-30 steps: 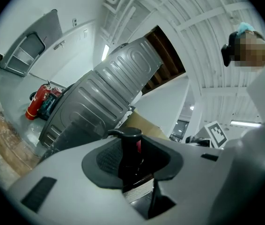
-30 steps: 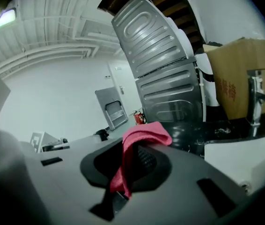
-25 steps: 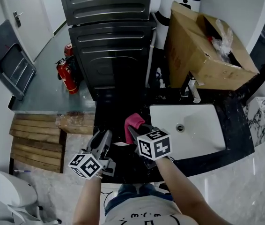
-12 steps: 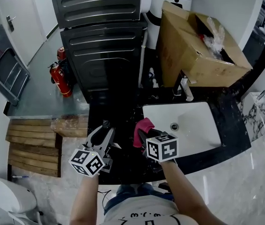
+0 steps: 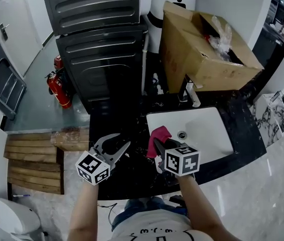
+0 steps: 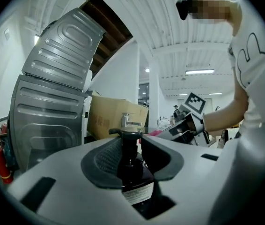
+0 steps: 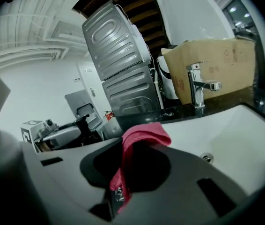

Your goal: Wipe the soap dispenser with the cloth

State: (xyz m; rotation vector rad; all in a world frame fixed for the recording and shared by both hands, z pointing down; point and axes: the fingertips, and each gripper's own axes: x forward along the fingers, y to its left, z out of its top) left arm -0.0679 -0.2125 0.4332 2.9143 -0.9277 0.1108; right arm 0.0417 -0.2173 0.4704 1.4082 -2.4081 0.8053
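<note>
Two grippers hung over the dark counter (image 5: 132, 177). On the left, the left gripper (image 6: 131, 156) had its jaws closed partway on the soap dispenser (image 6: 133, 170). This dark pump bottle stood upright between the pads, its pump head just above them. It seemed lifted off the counter, though the head view barely showed it. The right gripper (image 7: 131, 165) pinched the red cloth (image 7: 141, 136), whose free fold rose past the jaw tips, apart from the bottle. Beyond those jaws lay the white sink (image 7: 245, 139).
</note>
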